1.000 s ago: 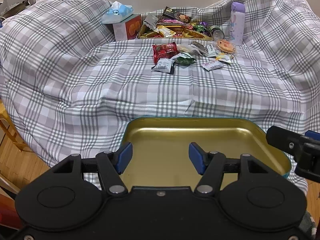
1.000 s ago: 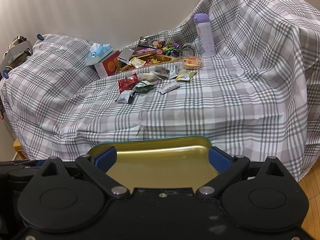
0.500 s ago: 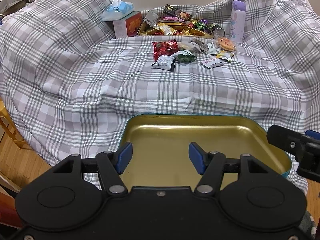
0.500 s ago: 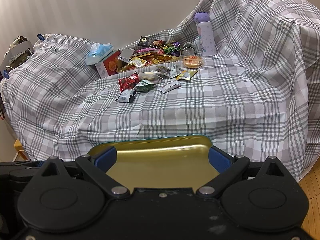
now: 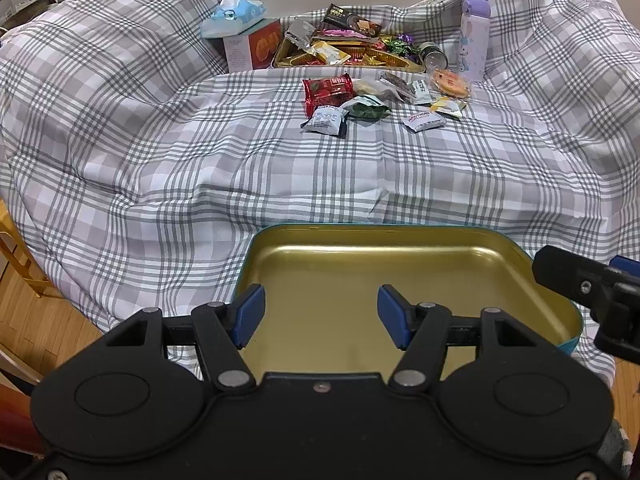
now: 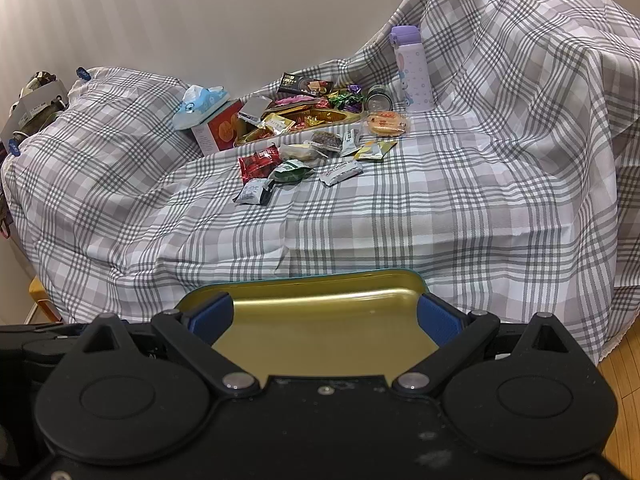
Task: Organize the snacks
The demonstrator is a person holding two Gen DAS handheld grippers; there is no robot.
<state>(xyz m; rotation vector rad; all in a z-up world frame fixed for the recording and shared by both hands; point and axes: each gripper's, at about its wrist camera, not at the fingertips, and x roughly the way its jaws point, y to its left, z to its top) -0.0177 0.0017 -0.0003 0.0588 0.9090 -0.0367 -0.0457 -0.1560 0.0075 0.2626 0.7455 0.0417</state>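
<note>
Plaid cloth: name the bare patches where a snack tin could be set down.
Bare: the plaid cloth between the gold tin lid and the loose snack packets, plus the cloth left of them. Crowded: around the far snack tray, tissue box and purple bottle.

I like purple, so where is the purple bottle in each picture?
Left wrist view: the purple bottle stands upright at the far upper right, just right of the gold snack tray.
Right wrist view: the purple bottle stands upright above centre right, again just right of the gold snack tray.
Shared landmark: the red snack packet on the plaid cloth.
</note>
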